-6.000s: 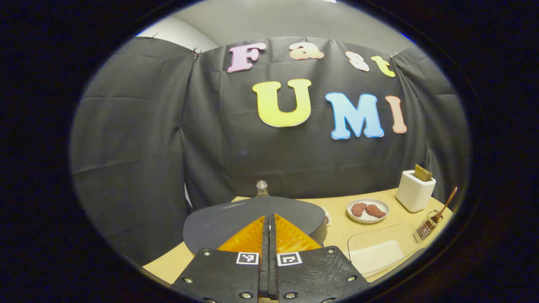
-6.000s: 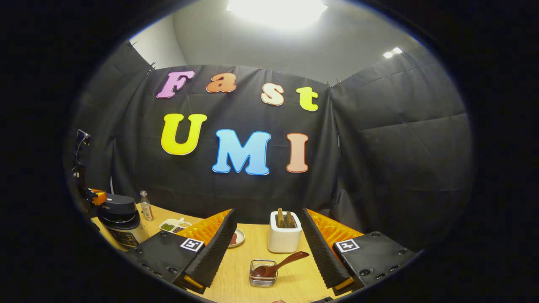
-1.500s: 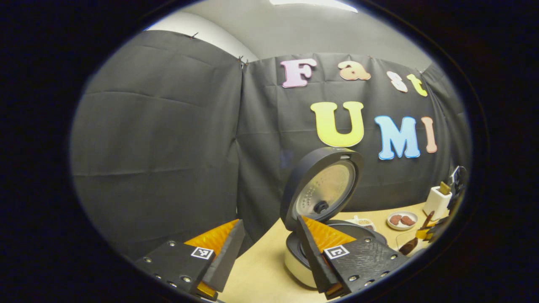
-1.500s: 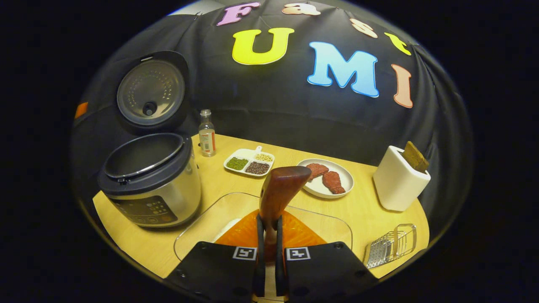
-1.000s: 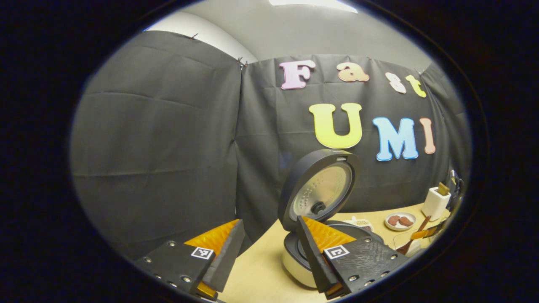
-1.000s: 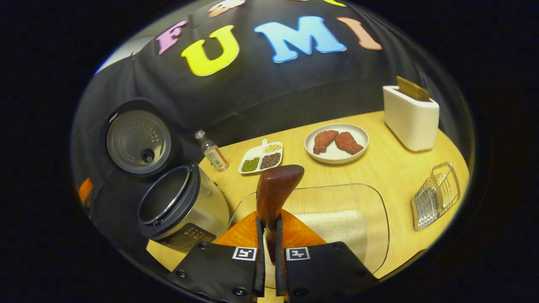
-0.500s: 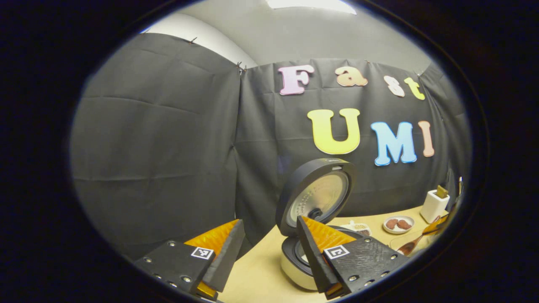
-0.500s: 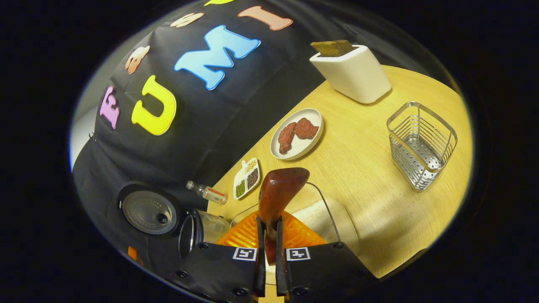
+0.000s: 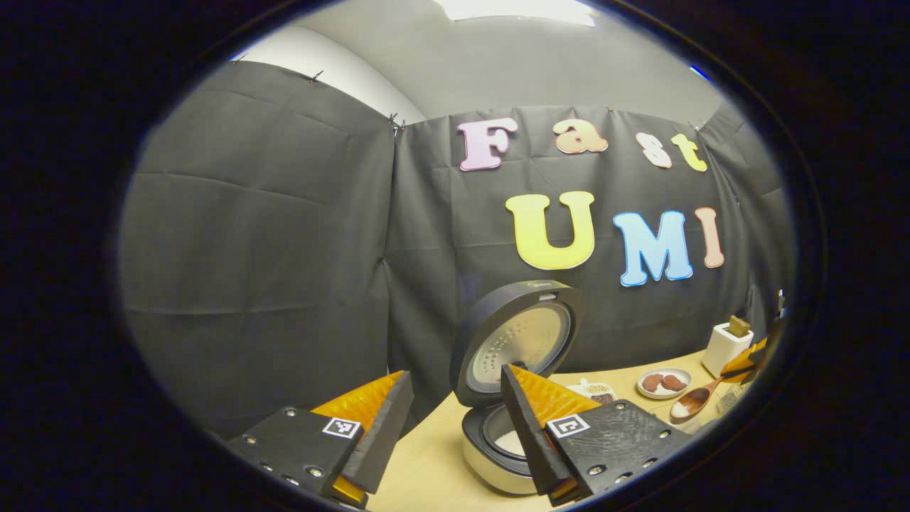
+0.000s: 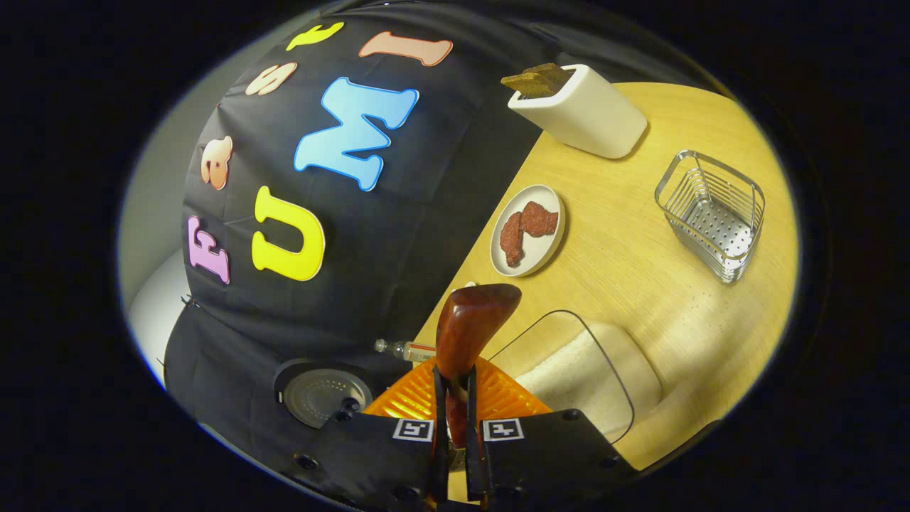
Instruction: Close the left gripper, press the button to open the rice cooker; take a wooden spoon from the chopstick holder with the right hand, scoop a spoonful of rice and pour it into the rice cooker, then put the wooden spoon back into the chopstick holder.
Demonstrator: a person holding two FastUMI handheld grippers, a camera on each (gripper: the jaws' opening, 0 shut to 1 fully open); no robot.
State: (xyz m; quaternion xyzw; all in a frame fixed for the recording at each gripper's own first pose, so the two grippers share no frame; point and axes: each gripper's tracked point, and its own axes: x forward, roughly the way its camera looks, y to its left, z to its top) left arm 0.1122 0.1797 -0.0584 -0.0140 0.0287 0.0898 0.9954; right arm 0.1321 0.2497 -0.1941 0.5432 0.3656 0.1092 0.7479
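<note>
The rice cooker (image 9: pixel 498 448) stands with its lid (image 9: pixel 513 341) swung up, and white shows inside the pot. My left gripper (image 9: pixel 455 371) is open in front of it, holding nothing. At the far right of the left gripper view the wooden spoon (image 9: pixel 693 404) hangs above the table with rice in its bowl, held by the right gripper (image 9: pixel 753 355). In the right gripper view, which is rolled hard over, my right gripper (image 10: pixel 453 370) is shut on the spoon's handle (image 10: pixel 470 323). The glass dish of rice (image 10: pixel 583 370) lies just beyond it. The wire chopstick holder (image 10: pixel 711 213) is empty.
A plate of meat (image 10: pixel 530 231), a white toaster (image 10: pixel 579 107) and a small bottle (image 10: pixel 409 350) are on the wooden table (image 10: pixel 640 256). The cooker's lid (image 10: pixel 323 395) shows at the lower left. A small divided dish (image 9: pixel 597 390) sits behind the cooker.
The right gripper has rolled further and lifted the spoon out of the rice dish with rice in its bowl. The left gripper stayed open and drifted slightly.
</note>
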